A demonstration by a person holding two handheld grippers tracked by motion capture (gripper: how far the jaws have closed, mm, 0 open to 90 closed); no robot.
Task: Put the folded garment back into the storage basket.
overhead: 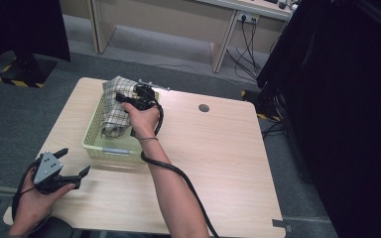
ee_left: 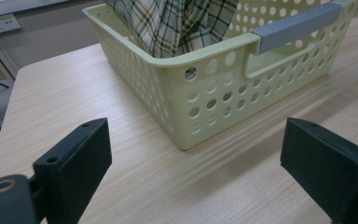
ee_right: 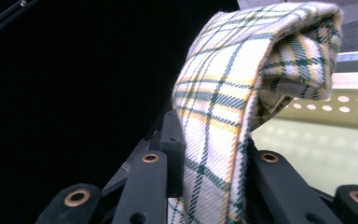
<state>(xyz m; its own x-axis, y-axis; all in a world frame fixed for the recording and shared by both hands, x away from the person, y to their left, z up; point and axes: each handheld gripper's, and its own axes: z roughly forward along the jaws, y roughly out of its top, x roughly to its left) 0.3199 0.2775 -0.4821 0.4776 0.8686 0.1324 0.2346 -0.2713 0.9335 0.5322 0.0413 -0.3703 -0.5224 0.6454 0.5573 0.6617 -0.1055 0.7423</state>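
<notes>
A pale green perforated basket (overhead: 92,135) with a grey handle (ee_left: 298,24) stands on the left half of the wooden table. A plaid cloth (overhead: 115,104), white with green and yellow lines, is bunched up inside it and rises above its rim. My right gripper (overhead: 125,97) is over the basket, shut on a fold of the plaid cloth (ee_right: 223,135) that stands up between its jaws. My left gripper (overhead: 74,162) rests low at the table's near left corner, open and empty, aimed at the basket's corner (ee_left: 186,121).
The wooden table (overhead: 218,148) has a round cable hole (overhead: 204,107) at the back. A black cable (overhead: 178,173) trails along the right forearm. Desks and wall sockets stand behind, and dark curtains hang at the right and the far left.
</notes>
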